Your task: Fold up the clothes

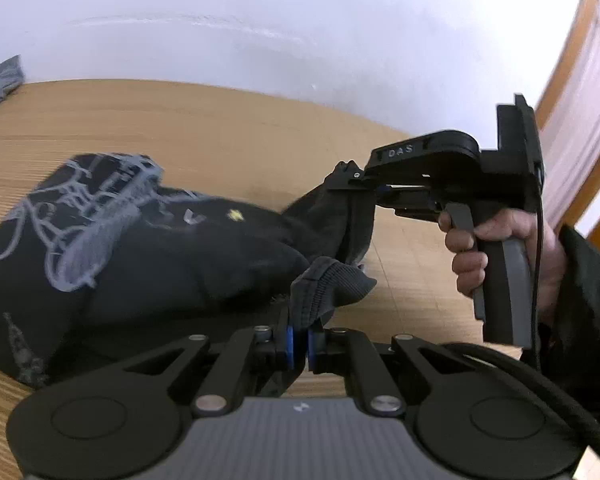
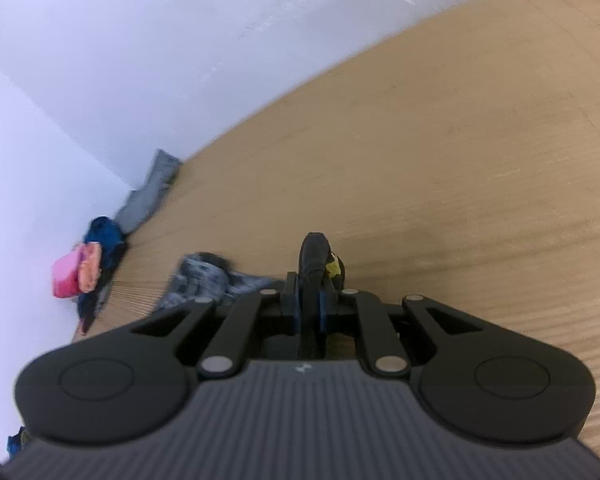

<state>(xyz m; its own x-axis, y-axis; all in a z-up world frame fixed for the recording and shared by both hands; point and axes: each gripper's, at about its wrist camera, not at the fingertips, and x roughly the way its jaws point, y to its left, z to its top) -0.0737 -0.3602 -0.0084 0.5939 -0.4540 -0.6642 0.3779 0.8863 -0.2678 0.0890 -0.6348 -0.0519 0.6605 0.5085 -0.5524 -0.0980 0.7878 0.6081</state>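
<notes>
While clamped narrow, left claw (image 1: 300,344) pinches black sweatshirt (image 1: 160,248) cuff — right claw (image 2: 311,300) grips its dark fabric, wooden surface (image 1: 220,128) beneath.

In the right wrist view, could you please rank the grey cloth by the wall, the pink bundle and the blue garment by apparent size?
1. Grey cloth, largest.
2. Blue garment and pink bundle look alike; overlap and blur prevent ranking.
</notes>
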